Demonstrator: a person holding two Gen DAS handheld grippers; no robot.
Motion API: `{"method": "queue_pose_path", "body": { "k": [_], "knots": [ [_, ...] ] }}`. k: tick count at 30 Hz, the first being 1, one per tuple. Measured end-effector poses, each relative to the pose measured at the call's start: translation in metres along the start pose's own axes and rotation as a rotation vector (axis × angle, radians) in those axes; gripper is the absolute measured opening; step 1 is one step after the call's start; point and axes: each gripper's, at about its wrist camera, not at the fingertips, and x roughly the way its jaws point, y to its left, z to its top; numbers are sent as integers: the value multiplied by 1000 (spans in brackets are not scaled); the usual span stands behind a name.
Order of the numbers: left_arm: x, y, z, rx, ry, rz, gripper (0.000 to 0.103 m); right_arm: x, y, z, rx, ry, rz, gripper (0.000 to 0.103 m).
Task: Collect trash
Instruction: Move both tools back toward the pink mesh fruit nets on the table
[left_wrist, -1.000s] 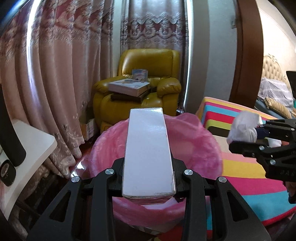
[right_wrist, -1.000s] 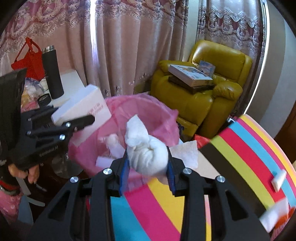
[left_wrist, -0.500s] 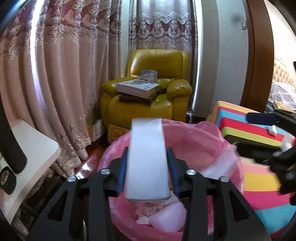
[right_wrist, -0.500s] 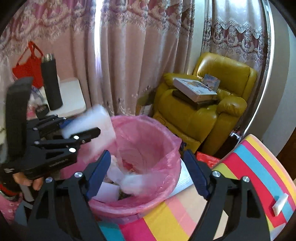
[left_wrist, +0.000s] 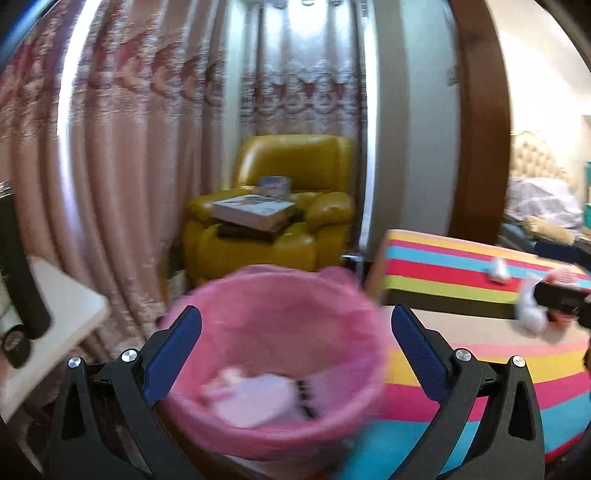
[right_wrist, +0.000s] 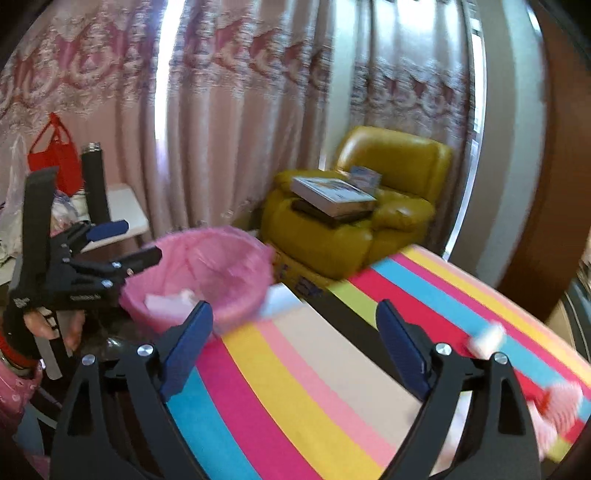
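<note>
One pink-lined trash bin (left_wrist: 273, 354) at 6 o'clock, one yellow armchair (left_wrist: 273, 221) at centre, two stacked books (left_wrist: 255, 214) on it, two open grippers (left_wrist: 295, 350) (right_wrist: 291, 350), one striped table (right_wrist: 332, 369), two paper scraps (right_wrist: 487, 338) at 4 o'clock.

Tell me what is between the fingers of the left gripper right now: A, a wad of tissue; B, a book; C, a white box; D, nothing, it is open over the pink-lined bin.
D: the left gripper stands wide open with nothing between its fingers, and only the pink-lined bin shows below it, with pale trash lying inside.
</note>
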Motion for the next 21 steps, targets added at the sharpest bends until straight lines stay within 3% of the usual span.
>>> {"method": "queue_pose_path", "body": {
  "k": [4,12,15,21],
  "knots": [
    [9,-62,-6,59,28,-121,96,-26,-47,-36,101,29,-108,87],
    [32,-174,-27,142,94,-281,96,-74,-140,-95,314,51,-301,87],
    [39,-200,-32,161,92,-308,96,-86,-164,-117,369,65,-351,88],
    [45,-231,-44,255,84,-276,96,-86,-189,-139,439,116,-393,91]
  ]
}}
